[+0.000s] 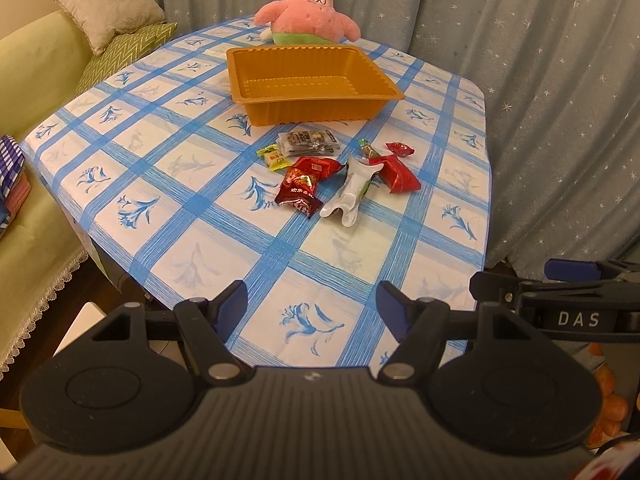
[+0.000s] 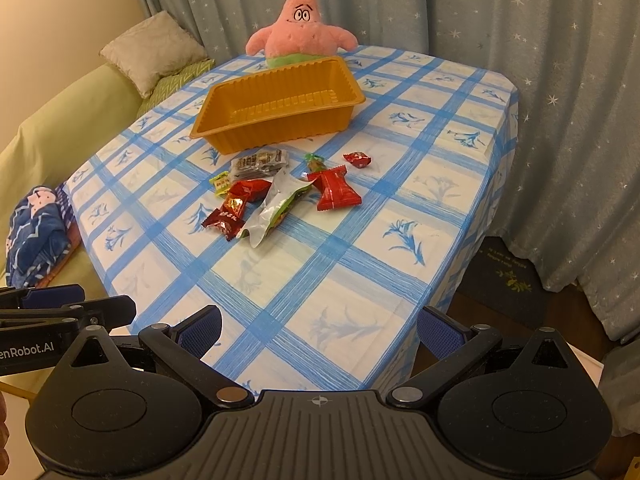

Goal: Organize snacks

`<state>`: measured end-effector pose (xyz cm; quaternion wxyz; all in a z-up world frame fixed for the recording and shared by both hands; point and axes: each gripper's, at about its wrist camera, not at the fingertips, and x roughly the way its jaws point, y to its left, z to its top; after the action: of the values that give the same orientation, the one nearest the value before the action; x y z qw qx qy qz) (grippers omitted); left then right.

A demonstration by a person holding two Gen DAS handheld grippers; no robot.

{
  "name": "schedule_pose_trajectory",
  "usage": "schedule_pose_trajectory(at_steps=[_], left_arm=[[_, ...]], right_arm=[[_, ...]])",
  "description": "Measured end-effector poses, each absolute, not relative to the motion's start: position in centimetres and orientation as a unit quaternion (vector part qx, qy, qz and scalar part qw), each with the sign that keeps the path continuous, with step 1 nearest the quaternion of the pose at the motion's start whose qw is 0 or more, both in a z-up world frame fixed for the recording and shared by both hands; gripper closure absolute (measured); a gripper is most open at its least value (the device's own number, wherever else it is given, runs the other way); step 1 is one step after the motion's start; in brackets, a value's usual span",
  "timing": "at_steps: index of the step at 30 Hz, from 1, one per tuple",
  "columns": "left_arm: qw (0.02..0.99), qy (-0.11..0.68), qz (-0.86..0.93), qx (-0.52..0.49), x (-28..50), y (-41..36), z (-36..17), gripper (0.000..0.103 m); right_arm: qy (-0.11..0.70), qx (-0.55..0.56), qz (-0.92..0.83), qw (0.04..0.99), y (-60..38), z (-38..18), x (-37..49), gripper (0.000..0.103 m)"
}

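Two grippers, both spread wide and empty — left gripper (image 1: 312,306) and right gripper (image 2: 318,330), side by side at the near edge of the blue-checked tablecloth (image 1: 248,240), blue pads well apart with nothing between.

Ahead of both, well beyond the fingertips, a loose cluster of snacks: a silver pouch (image 1: 352,192) in the middle, lying flat; a dark red packet (image 1: 300,192) touching a brighter red one (image 1: 318,166) just left of it; a yellow-green candy (image 1: 274,158) further left; a dark clear-wrapped packet (image 1: 310,142) on the far side, nearest the tray. Right of the pouch, a red twist-wrapped packet (image 1: 398,174) with a green-tipped candy (image 1: 366,148) beside it, and a small red candy (image 1: 400,148) slightly apart.

Beyond the cluster, an orange plastic tray (image 1: 316,110) — upright, nothing inside. Behind the tray, at the far table edge, a pink starfish plush (image 1: 308,16).
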<state>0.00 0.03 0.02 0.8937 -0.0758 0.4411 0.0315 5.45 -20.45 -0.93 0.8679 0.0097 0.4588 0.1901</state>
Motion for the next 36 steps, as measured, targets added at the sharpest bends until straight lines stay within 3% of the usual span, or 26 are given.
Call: schedule_pose_trajectory(at_steps=[36], left_arm=[[0.893,0.442,0.03,-0.078,0.01,0.07,0.01,0.034]], right_arm=[[0.46,0.009,0.189,0.868,-20.46,-0.94,5.7,0.0]])
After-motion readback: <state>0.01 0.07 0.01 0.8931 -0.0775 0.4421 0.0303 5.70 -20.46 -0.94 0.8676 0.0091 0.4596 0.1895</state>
